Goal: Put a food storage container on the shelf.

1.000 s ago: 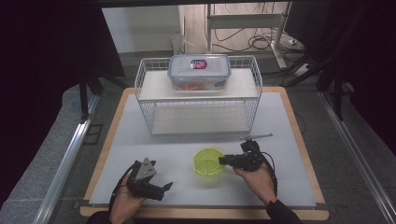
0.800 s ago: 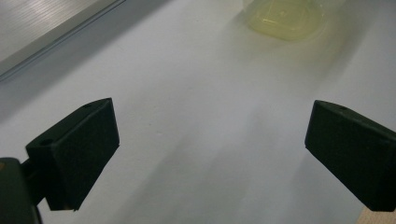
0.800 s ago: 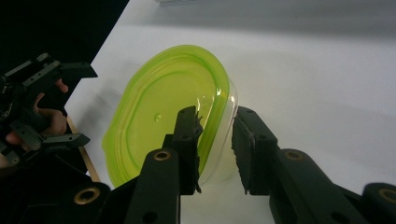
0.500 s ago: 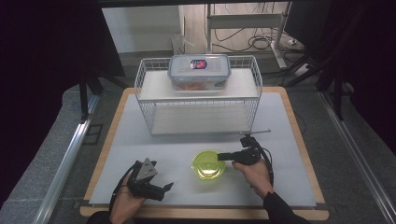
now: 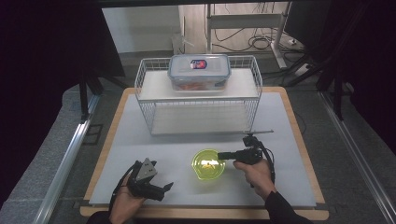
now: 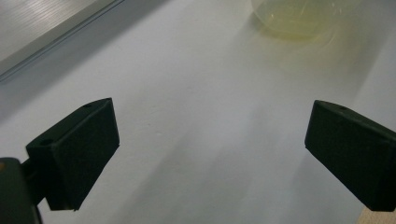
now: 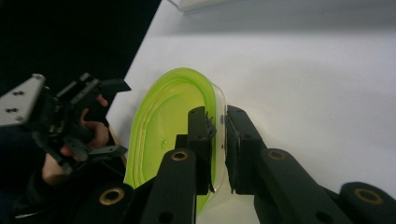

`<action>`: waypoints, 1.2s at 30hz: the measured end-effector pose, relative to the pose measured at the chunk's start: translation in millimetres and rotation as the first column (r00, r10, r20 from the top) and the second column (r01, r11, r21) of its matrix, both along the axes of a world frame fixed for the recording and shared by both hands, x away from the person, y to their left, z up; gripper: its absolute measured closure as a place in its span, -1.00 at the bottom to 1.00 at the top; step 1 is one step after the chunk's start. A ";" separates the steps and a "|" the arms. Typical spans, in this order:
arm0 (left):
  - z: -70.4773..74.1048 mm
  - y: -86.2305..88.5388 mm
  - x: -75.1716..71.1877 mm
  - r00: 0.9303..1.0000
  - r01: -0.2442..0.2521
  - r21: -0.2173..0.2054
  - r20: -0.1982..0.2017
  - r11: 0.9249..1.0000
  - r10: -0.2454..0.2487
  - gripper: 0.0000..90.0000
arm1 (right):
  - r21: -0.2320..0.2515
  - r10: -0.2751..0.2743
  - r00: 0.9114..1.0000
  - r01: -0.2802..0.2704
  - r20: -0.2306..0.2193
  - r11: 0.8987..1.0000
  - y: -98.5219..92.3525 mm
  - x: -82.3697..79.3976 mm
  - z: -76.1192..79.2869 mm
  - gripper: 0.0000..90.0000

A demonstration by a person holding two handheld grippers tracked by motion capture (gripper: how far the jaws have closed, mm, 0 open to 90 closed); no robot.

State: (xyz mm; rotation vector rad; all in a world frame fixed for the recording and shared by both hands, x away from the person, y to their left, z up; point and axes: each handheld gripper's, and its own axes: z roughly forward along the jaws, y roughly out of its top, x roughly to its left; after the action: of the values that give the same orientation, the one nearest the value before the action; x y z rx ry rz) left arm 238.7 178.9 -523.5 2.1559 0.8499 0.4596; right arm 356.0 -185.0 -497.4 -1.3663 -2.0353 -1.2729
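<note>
So my right tongs [image 5: 223, 155] have just been closing and now they're clamped on the rim of the green bowl [image 5: 208, 164], one jaw inside the wall and one outside, which the right gripper view [image 7: 219, 140] shows pretty clearly. The bowl [image 7: 168, 135] sits on the white table [image 5: 280, 126] toward my near edge, a bit right of the middle, in front of the wire rack [image 5: 198, 105]. It's translucent and looks empty from above.

My left tongs [image 5: 164, 187] are parked down at the near left part of the table, well apart from the bowl, jaws spread wide with nothing between them. In the left gripper view there's just bare table between the two pads [image 6: 79, 149], with a bit of the bowl [image 6: 299, 18] at the top edge.

On the rack's top shelf there's a clear lidded container [image 5: 199, 71] with something reddish in it.
</note>
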 end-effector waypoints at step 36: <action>2.1 3.3 1.1 1.000 -0.011 -0.019 0.015 1.000 0.011 -0.96 | 0.141 -0.052 0.996 0.040 0.079 0.989 -18.4 25.1 133.0 0.81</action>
State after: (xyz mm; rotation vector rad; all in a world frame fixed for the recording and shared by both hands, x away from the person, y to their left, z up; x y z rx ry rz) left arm 239.8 182.1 -521.4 2.1288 0.8551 0.4710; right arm 381.0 -203.5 -364.4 -1.3242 -1.9376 -1.4847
